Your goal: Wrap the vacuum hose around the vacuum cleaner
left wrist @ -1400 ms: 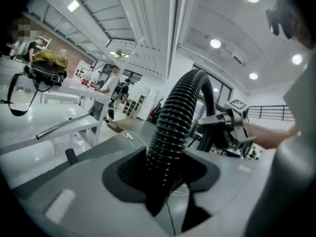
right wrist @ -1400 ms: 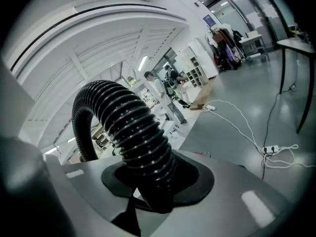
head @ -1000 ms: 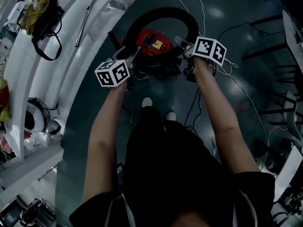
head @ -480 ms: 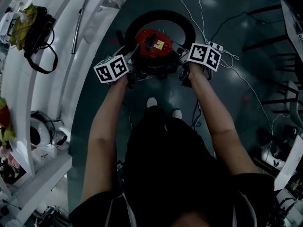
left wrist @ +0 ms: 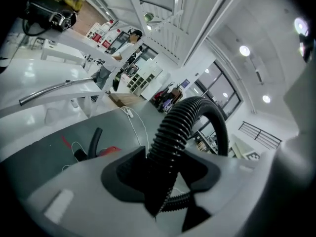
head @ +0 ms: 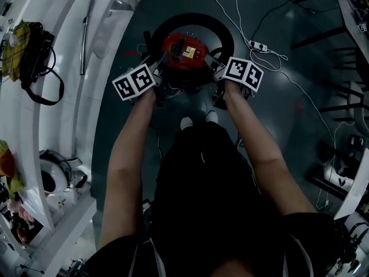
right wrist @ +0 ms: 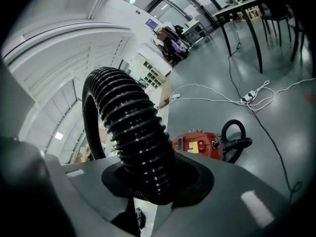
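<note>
The red vacuum cleaner [head: 185, 51] stands on the dark floor in front of my feet. Its black ribbed hose [head: 193, 18] arches around its far side in a wide loop. My left gripper [head: 162, 65] is shut on the hose at the cleaner's left, and my right gripper [head: 218, 68] is shut on it at the right. In the left gripper view the hose [left wrist: 180, 127] rises out of the jaws and curves over to the right. The right gripper view has the hose [right wrist: 131, 127] thick between the jaws, with the cleaner [right wrist: 197, 146] low on the floor beyond.
A curved white bench [head: 63, 91] runs along the left, carrying a black bag [head: 31, 53] and a metal tube [head: 86, 27]. White cables and a power strip [head: 258, 46] lie on the floor to the right. Dark tables and chairs [head: 346, 97] stand at the far right.
Both grippers have sunk toward the vacuum cleaner with the hose in them. The hose loop now sits lower and closer around the cleaner's far side.
</note>
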{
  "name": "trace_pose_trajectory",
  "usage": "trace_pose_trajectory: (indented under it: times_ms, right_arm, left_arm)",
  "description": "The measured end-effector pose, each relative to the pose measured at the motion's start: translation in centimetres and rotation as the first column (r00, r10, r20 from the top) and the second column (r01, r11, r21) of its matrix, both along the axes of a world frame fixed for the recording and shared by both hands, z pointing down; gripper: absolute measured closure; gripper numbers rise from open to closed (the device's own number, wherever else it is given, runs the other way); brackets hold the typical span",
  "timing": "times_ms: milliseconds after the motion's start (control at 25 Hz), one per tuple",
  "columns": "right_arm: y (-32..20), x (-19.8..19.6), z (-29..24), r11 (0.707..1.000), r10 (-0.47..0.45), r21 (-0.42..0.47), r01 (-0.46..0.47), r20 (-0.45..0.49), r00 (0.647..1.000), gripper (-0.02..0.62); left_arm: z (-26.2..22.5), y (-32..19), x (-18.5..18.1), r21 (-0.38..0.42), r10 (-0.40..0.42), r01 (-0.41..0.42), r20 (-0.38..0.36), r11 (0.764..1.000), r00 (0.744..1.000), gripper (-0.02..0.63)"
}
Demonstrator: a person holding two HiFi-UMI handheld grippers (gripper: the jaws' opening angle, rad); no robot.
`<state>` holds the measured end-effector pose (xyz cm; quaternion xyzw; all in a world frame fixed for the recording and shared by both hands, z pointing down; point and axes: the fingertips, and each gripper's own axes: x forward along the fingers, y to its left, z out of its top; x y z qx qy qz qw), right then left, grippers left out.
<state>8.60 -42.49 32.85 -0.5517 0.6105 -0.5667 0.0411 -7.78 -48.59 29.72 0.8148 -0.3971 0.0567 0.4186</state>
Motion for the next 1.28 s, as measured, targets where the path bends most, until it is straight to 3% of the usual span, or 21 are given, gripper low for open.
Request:
trace_pose_trajectory:
  times_ms: [280,680,1280]
  right_arm:
    - [-0.9,-0.4,3.3,0.999,0.035,-0.038,-0.031,0.102,0.994,0.446]
    - [-2.7,0.4,9.1,0.991,0.055,-0.13,-0.036,0.152,0.987,0.446]
    - [-6.6,-0.3,16.3,0.97,0.114,-0.239,-0.046,0.28,0.953,0.445]
  left_arm:
    - [2.6,-1.4,0.9,-0.065,0.013,-0.012,0.025,0.998,1.0,0.408]
    - [8.5,-3.5,1.8,-0.184,0.048,-0.036,0.063,0.982,0.997,0.408]
    - [15.9,-7.9,2.1,-0.267,0.078,-0.047,0.106,0.963,0.991,0.408]
